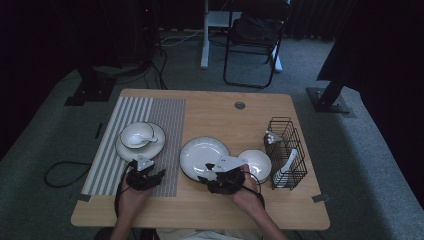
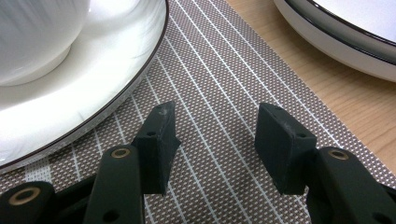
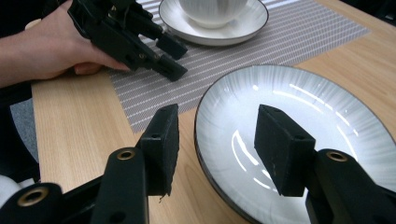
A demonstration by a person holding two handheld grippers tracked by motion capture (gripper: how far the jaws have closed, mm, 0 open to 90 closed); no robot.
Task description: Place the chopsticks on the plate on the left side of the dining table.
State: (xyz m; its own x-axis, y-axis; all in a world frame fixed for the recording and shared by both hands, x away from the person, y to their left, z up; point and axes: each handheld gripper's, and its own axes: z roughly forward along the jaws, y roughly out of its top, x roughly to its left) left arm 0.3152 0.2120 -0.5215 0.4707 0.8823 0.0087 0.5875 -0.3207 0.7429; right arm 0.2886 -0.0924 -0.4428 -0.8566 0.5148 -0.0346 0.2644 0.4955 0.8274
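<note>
A large white dark-rimmed plate [image 1: 202, 152] lies on the wooden table [image 1: 210, 110]. My right gripper [image 1: 205, 173] sits at its near edge and stands open. In the right gripper view, the right gripper [image 3: 215, 144] straddles the rim of the large plate [image 3: 303, 121], one jaw over the wood and one over the plate, neither pressing on it. My left gripper [image 1: 152, 173] rests open over the striped placemat [image 1: 165, 120], with nothing in the left gripper [image 2: 215, 140]. Just beside it is a smaller plate [image 2: 93, 74] carrying a white bowl [image 2: 37, 37] that holds a spoon [image 1: 142, 139].
A small white bowl [image 1: 256, 161] sits right of the large plate. A black wire rack [image 1: 286, 150] with white spoons stands at the table's right side. A folding chair [image 1: 252, 40] stands beyond the far edge. The person's left hand [image 3: 51, 46] holds the left gripper [image 3: 173, 58].
</note>
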